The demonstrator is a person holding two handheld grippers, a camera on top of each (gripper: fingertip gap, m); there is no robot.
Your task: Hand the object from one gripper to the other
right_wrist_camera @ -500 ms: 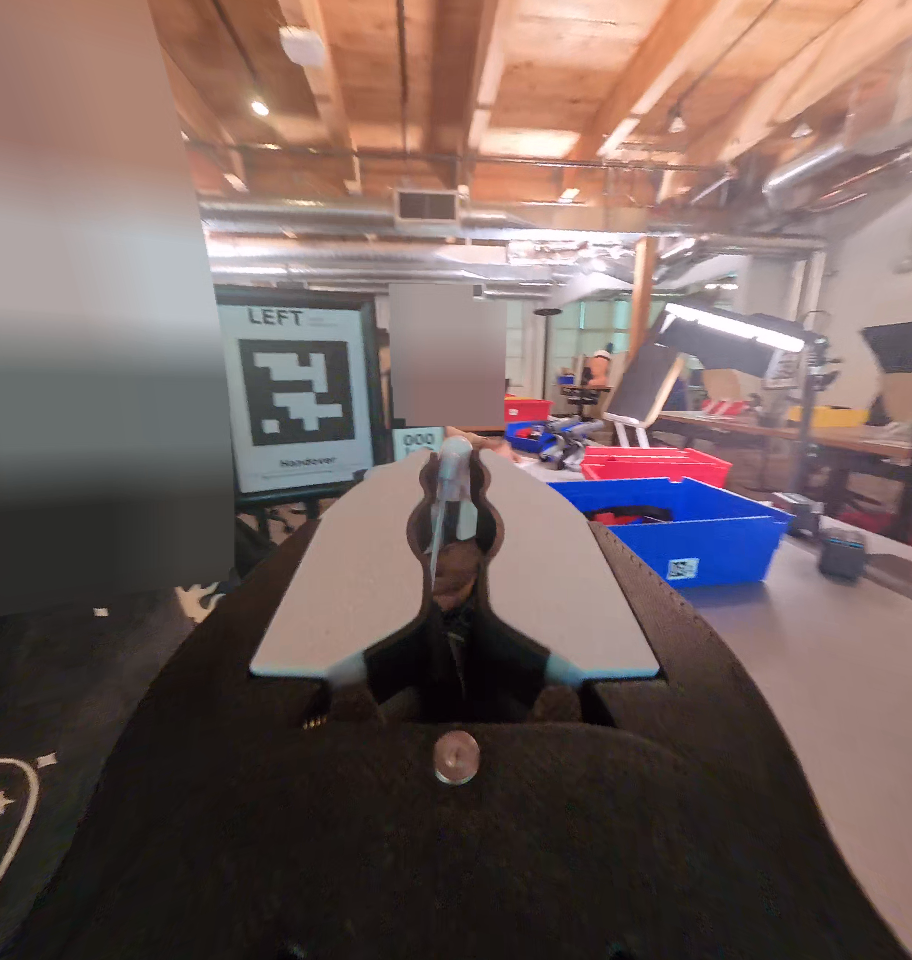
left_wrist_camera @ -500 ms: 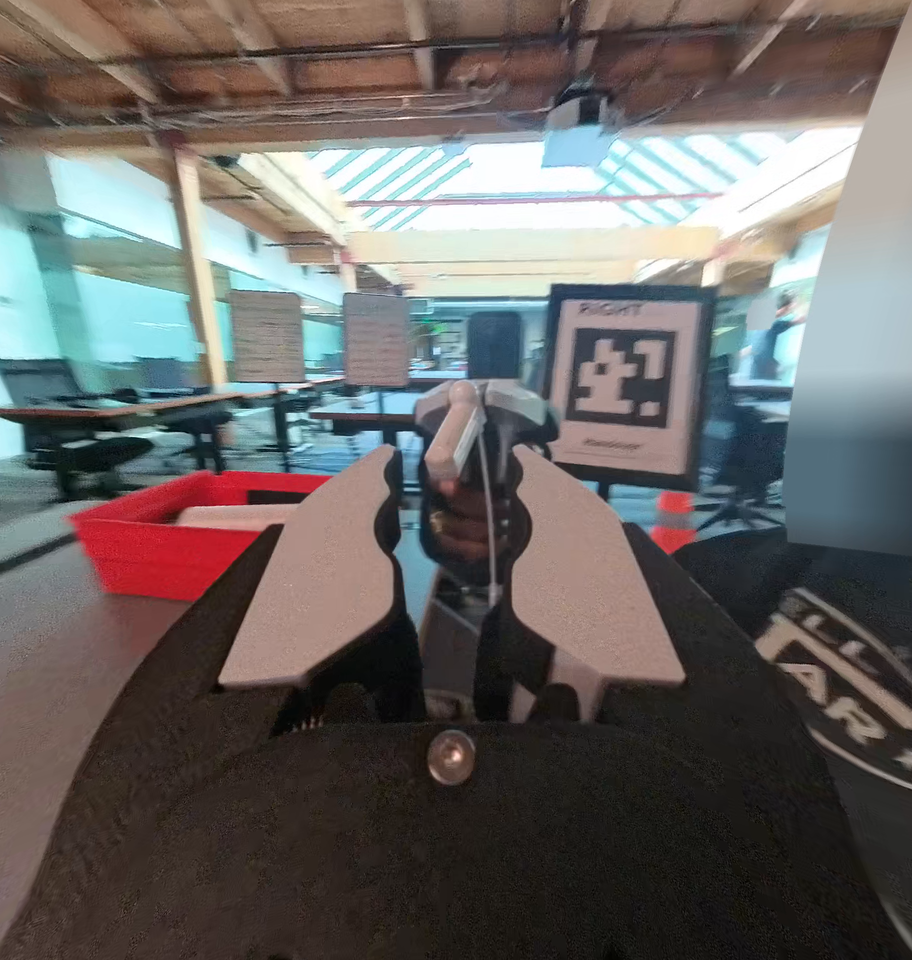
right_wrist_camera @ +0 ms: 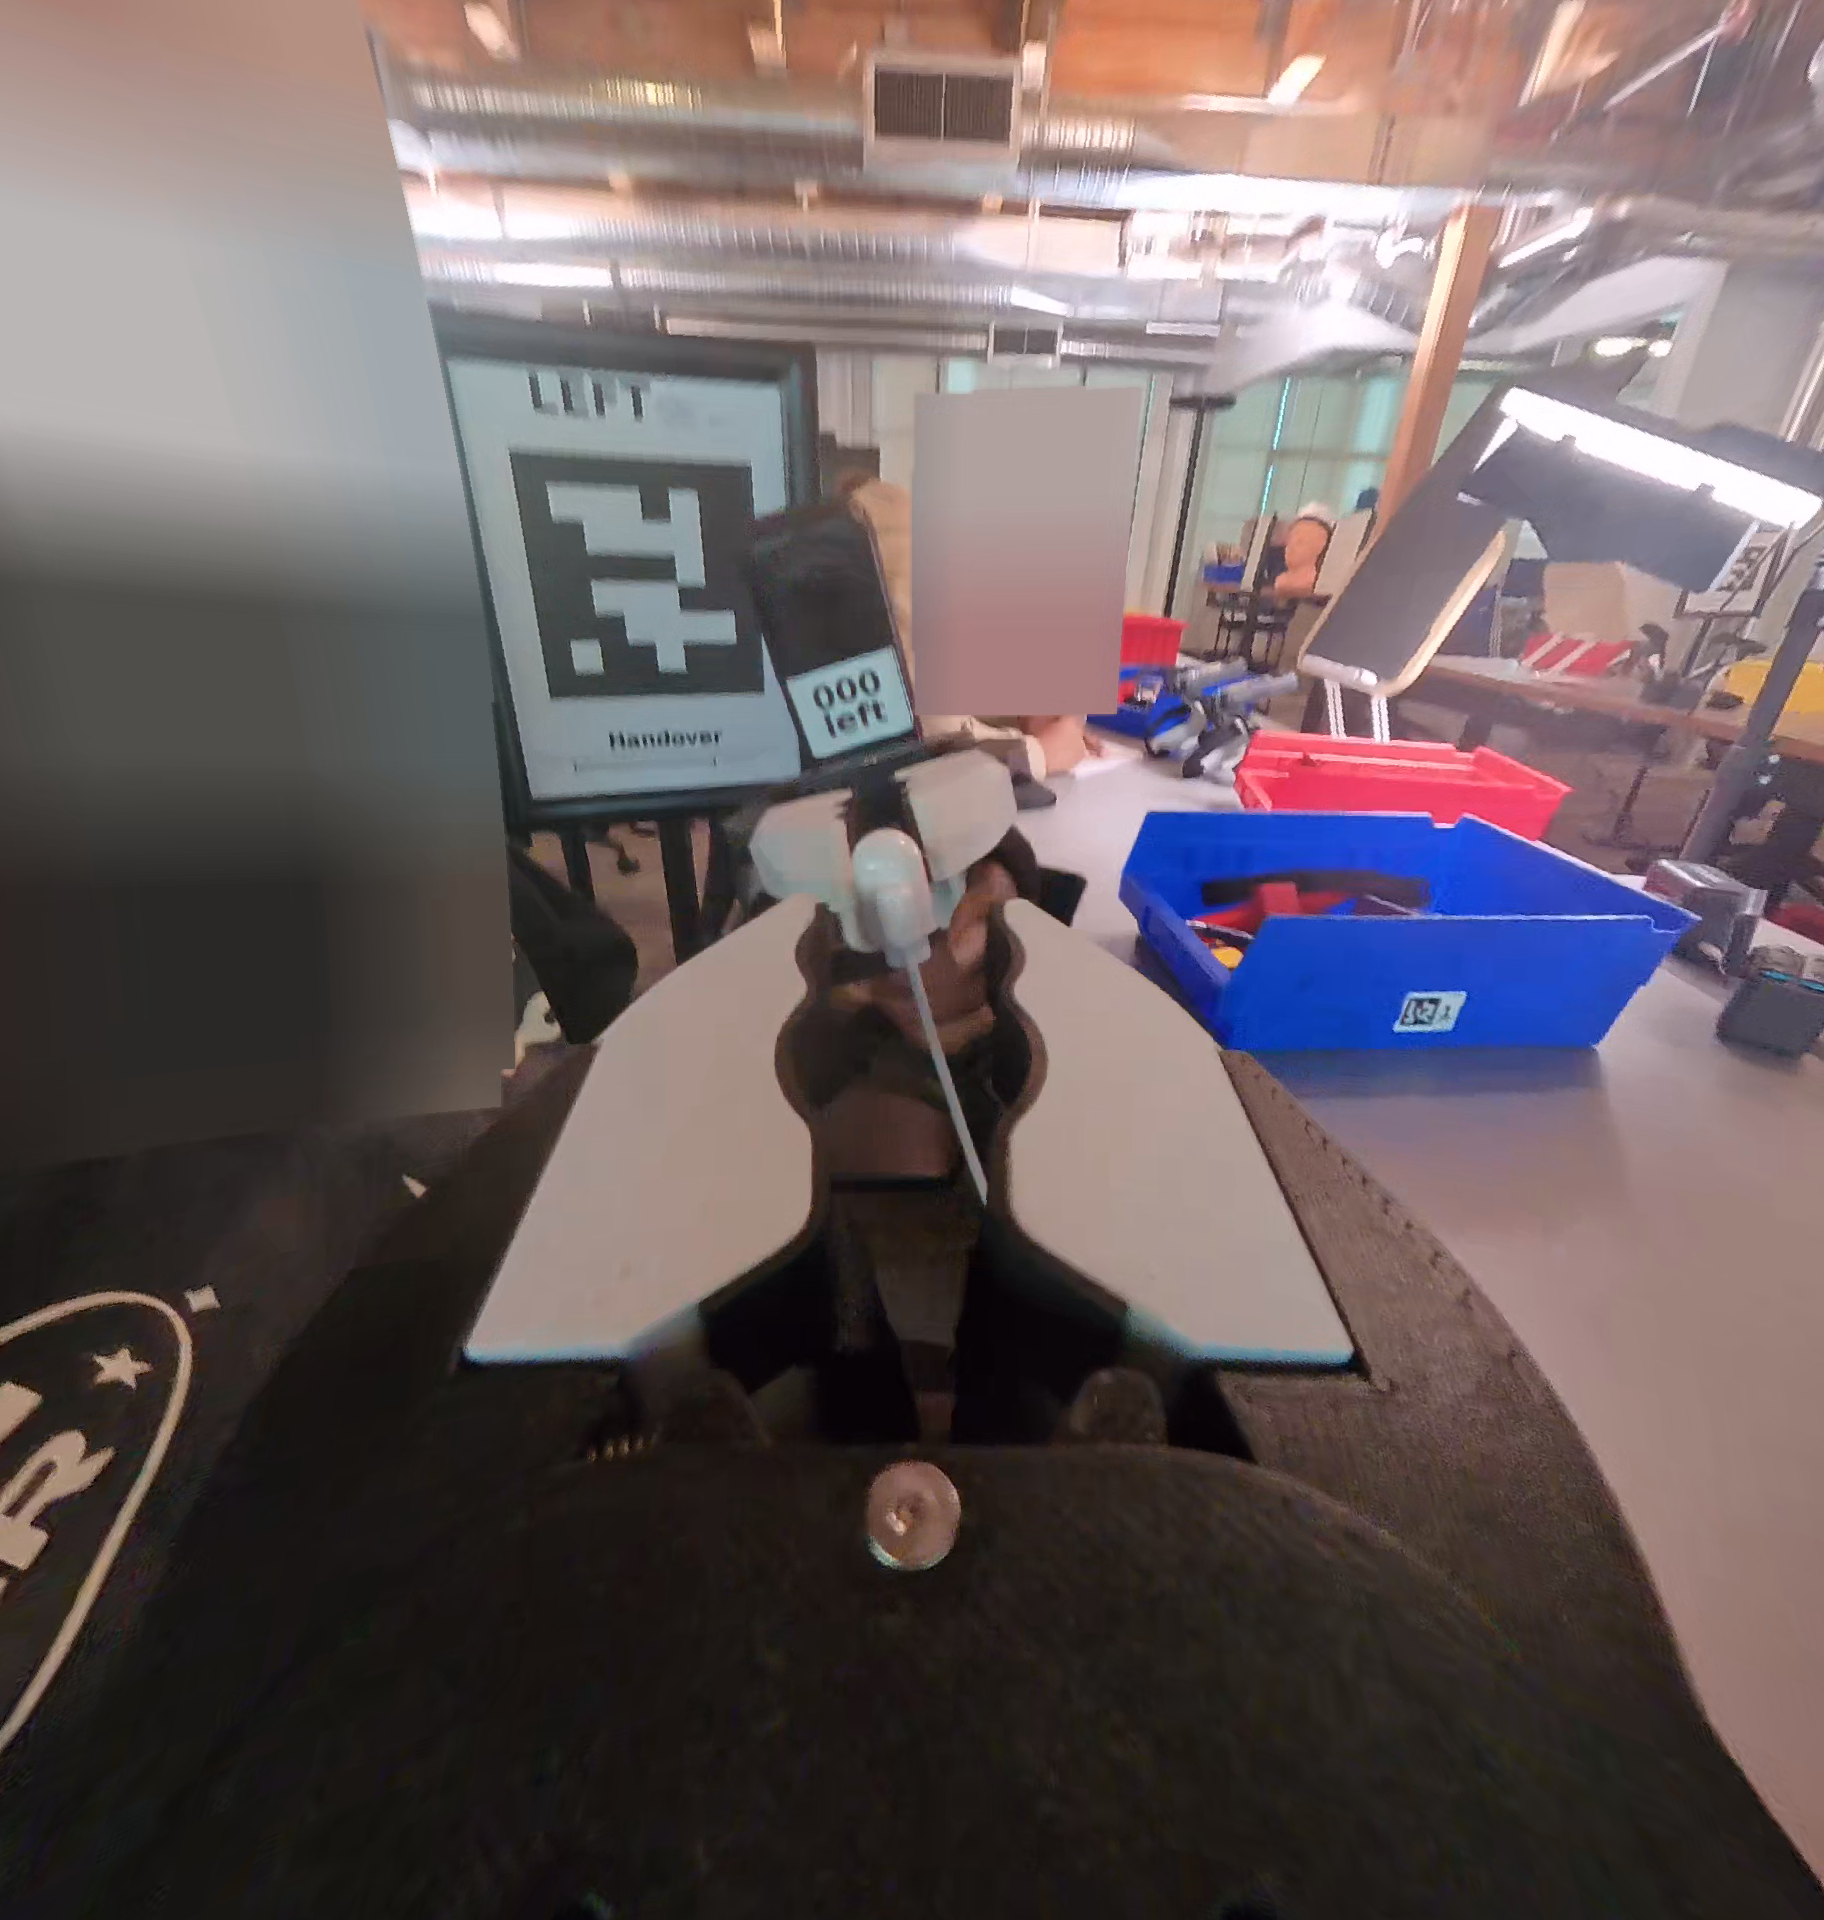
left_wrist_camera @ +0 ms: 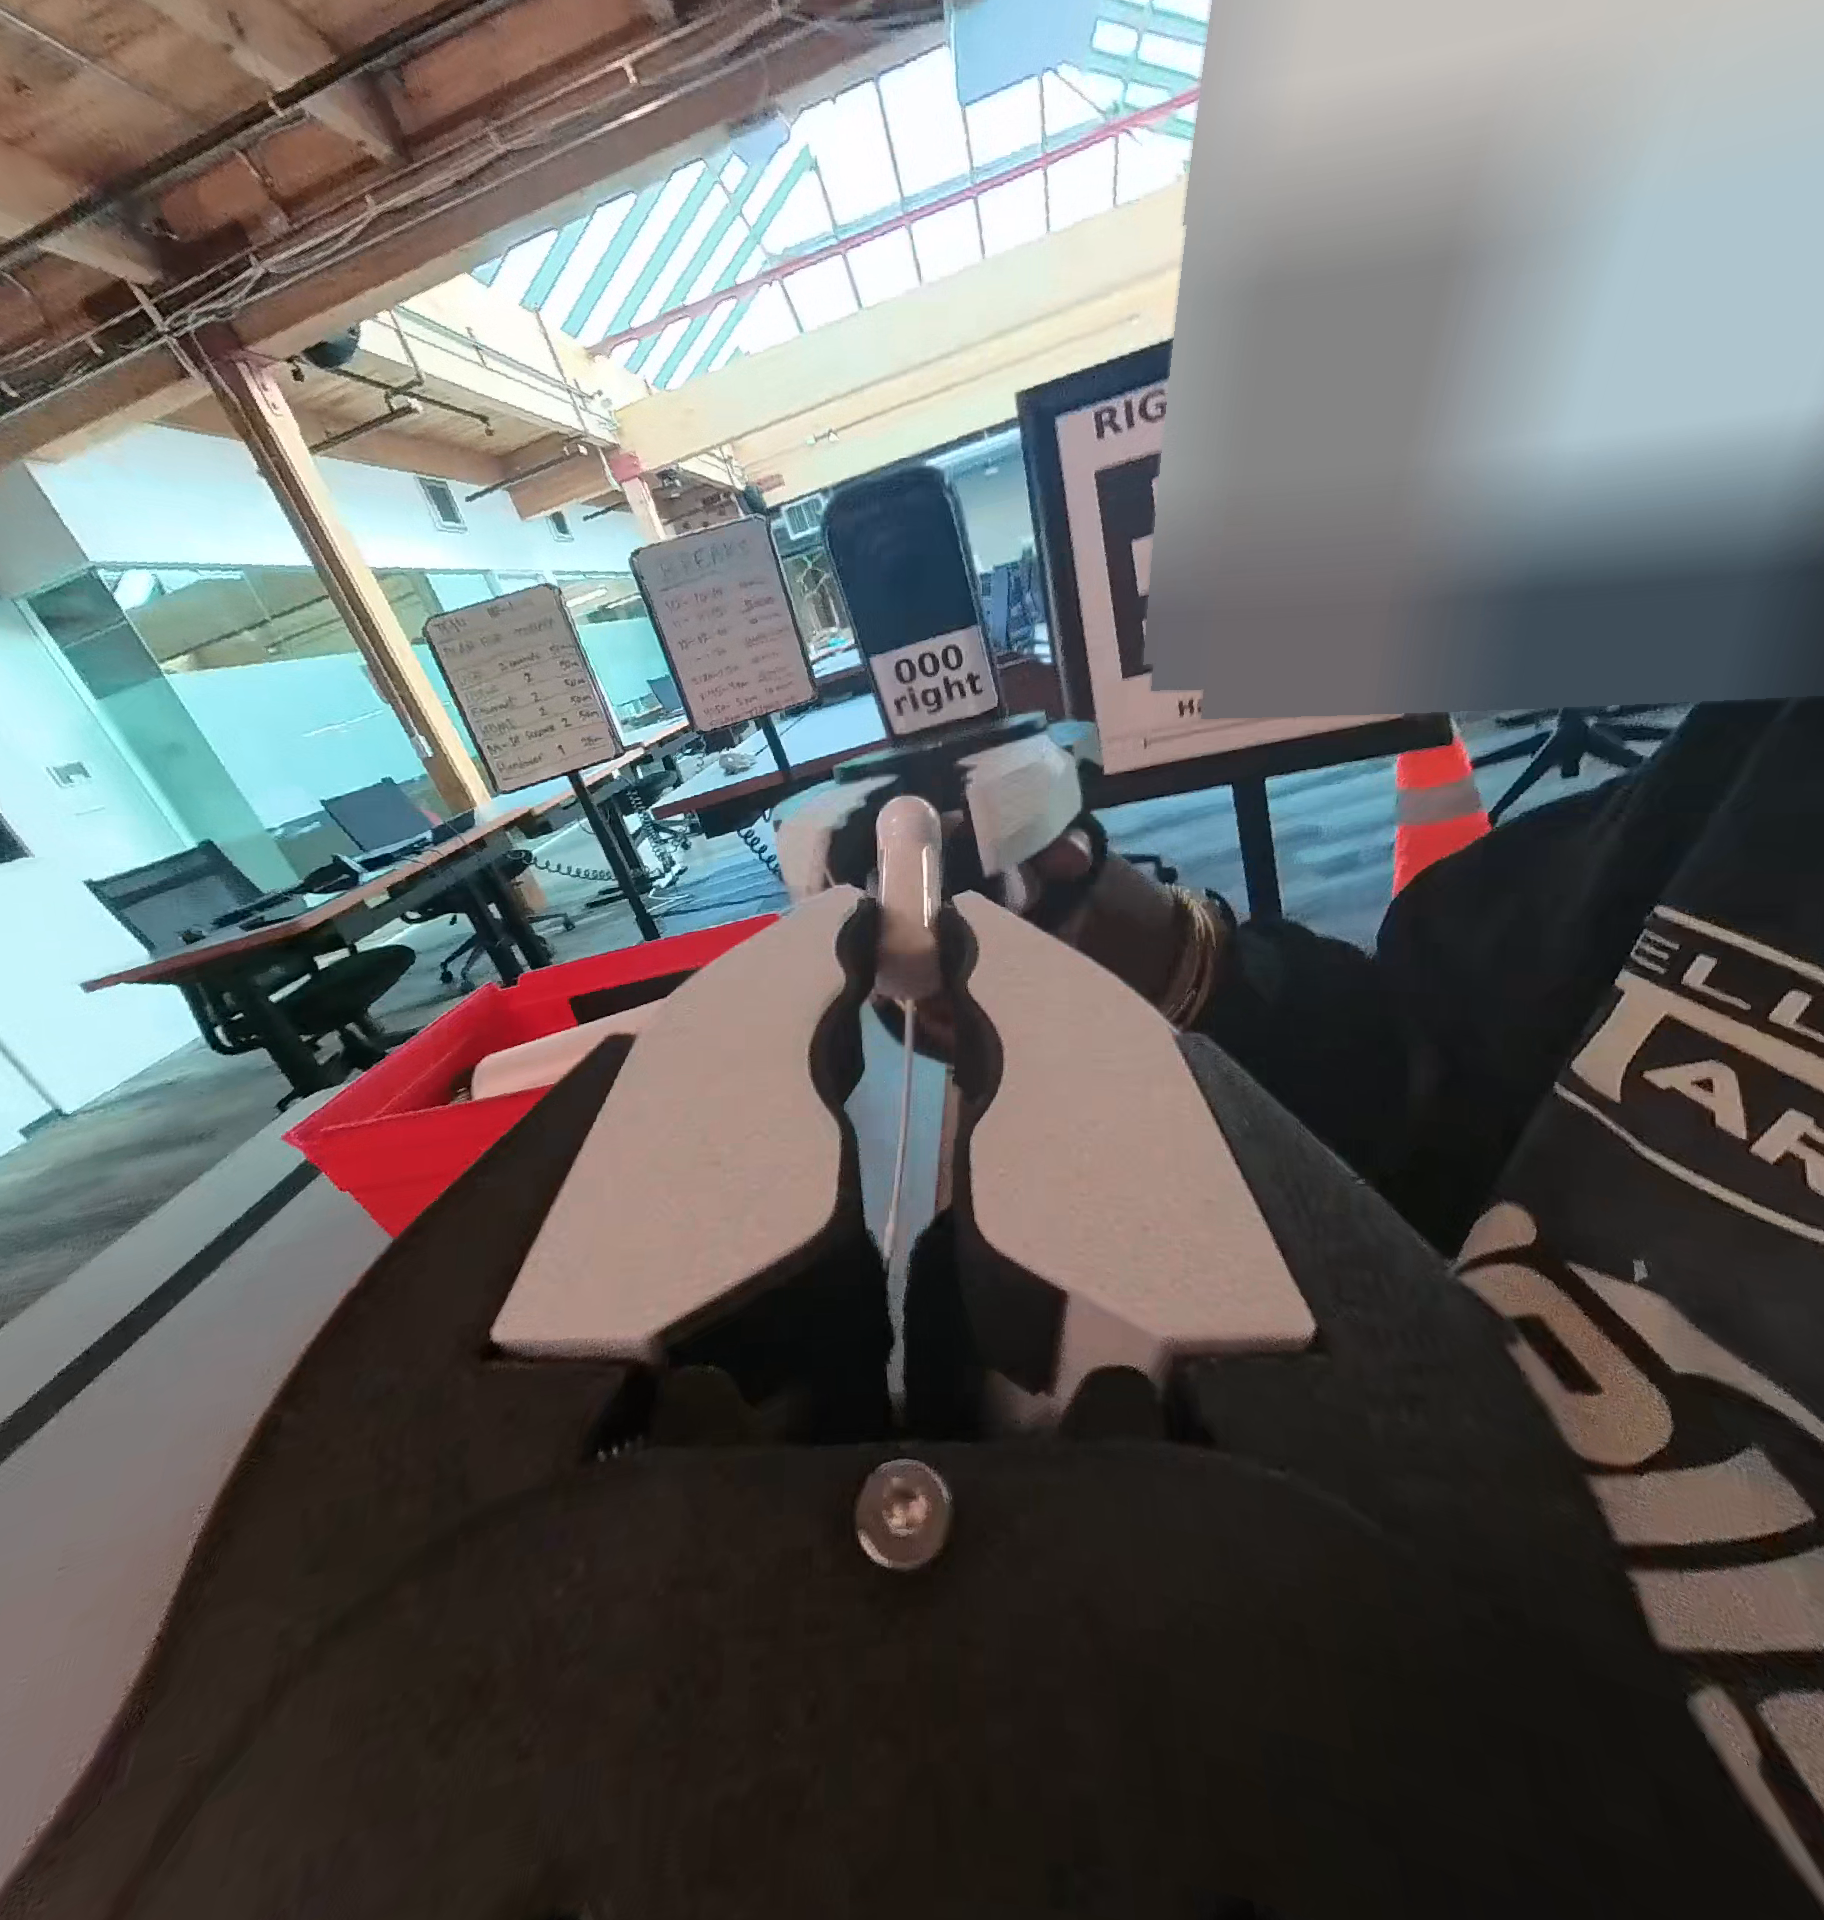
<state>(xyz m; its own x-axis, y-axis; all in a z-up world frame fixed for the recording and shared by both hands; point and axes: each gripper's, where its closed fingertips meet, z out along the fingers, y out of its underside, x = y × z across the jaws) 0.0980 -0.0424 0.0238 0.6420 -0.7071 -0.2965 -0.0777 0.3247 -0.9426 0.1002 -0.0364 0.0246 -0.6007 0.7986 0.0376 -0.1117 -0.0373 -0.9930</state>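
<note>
The left gripper (left_wrist_camera: 910, 925) pinches a small white plastic piece (left_wrist_camera: 908, 883) between its fingertips, jaws nearly together; the piece's rounded end sticks out past the tips and a thin white stem (left_wrist_camera: 900, 1122) trails back between the fingers. The right gripper (right_wrist_camera: 913, 914) faces it with jaws narrowly parted. In the right wrist view the piece sits at the right tips, not clearly clamped by them.
</note>
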